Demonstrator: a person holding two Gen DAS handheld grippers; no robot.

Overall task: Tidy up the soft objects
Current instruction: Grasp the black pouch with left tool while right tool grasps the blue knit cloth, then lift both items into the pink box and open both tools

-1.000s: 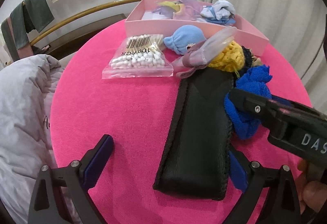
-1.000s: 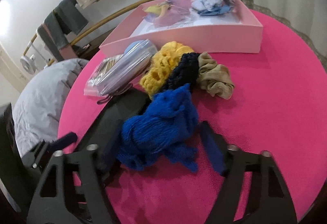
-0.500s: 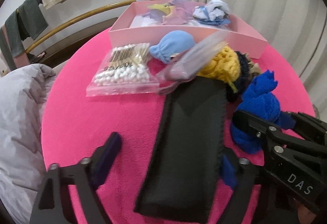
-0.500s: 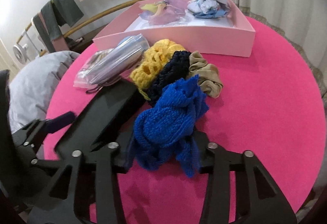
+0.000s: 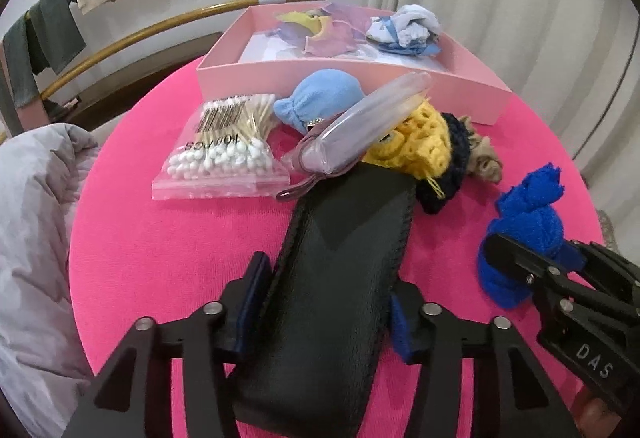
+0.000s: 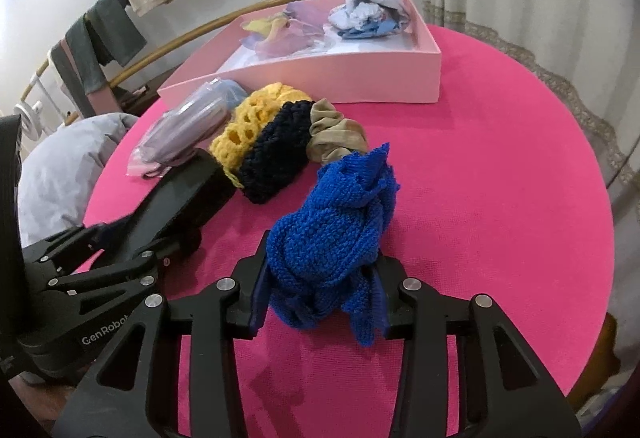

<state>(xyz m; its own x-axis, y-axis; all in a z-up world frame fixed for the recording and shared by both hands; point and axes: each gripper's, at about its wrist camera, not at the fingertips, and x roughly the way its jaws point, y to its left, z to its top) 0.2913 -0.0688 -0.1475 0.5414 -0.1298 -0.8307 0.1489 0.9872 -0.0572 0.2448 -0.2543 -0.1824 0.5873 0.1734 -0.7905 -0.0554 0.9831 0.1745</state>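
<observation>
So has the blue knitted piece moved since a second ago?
Yes. The blue knitted piece, clamped in the right gripper, has shifted right, off the black pouch and clear of the yellow crochet scrunchie.

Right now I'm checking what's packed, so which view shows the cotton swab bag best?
The left wrist view: the cotton swab bag lies fully visible before the pink box. The right wrist view hides it behind the clear pouch.

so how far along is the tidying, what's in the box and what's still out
Done: the pink box holds a purple-yellow piece and a white-blue bundle. In hand: the right gripper is clamped on the blue knit piece; the left gripper has just been closing around the black pouch. Left on the table: yellow, navy and beige scrunchies, a light blue pouch.
</observation>
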